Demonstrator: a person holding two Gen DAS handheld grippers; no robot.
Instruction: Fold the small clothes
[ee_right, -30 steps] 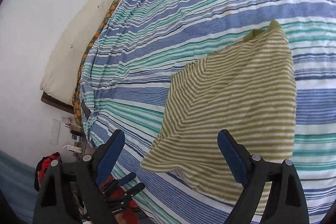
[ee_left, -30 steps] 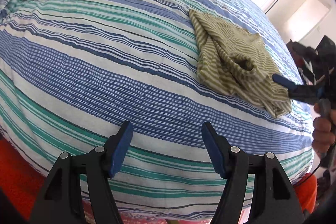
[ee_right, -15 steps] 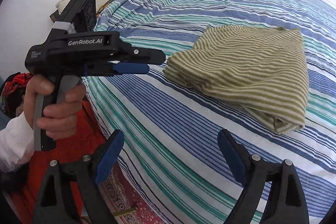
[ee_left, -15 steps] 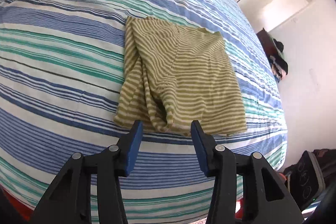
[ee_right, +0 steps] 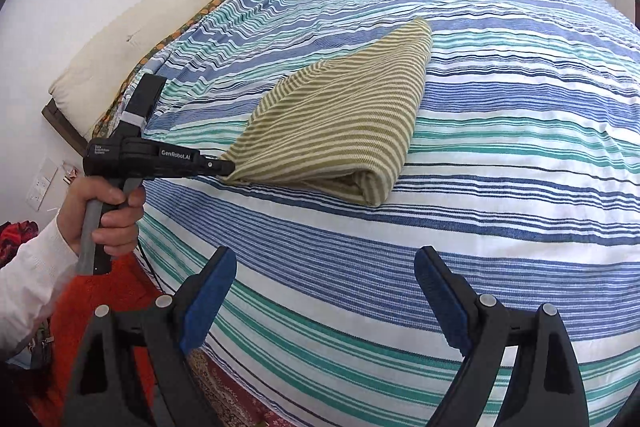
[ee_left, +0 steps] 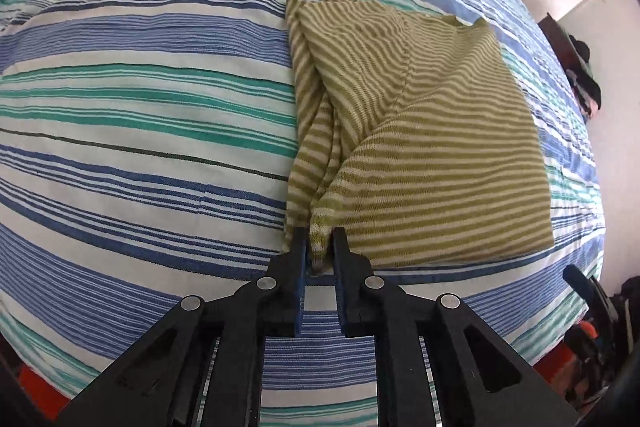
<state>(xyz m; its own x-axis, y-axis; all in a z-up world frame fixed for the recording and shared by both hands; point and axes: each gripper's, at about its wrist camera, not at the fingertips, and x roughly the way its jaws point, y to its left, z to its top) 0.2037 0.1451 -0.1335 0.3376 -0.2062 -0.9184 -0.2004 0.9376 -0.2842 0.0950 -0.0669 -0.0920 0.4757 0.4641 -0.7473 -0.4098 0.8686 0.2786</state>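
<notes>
Garment: olive-and-cream striped top (ee_left: 432,147), folded into a rough rectangle, lying flat on the bed near its edge (loose layers bunching along the side facing the left gripper)
Bed: covered by a sheet (ee_left: 140,107) striped in blue, teal and white, spreading wide around the garment on all sides
Left gripper: (ee_left: 320,245) pointing steeply down at the near corner of the garment, fingers (ee_left: 298,247) closing in with a pinch of striped fabric caught between them, pads pressing on the cloth
Same gripper from the right wrist view: (ee_right: 228,167) black body lettered "GenRobot.AI", tip sitting at the garment's corner (ee_right: 340,123), handle gripped by a hand (ee_right: 104,215) in a white sleeve (ee_right: 28,279)
Right gripper: (ee_right: 324,287) hanging over bare sheet (ee_right: 500,187), well apart from the garment, fingers (ee_right: 208,291) spread wide with nothing between them (blue pads facing each other across striped sheet only)
Headboard side: cream cushion (ee_right: 160,23) lying along the far edge of the bed against the white wall
Floor side: orange-red fabric (ee_right: 108,299) showing below the bed edge beside the sleeve
</notes>
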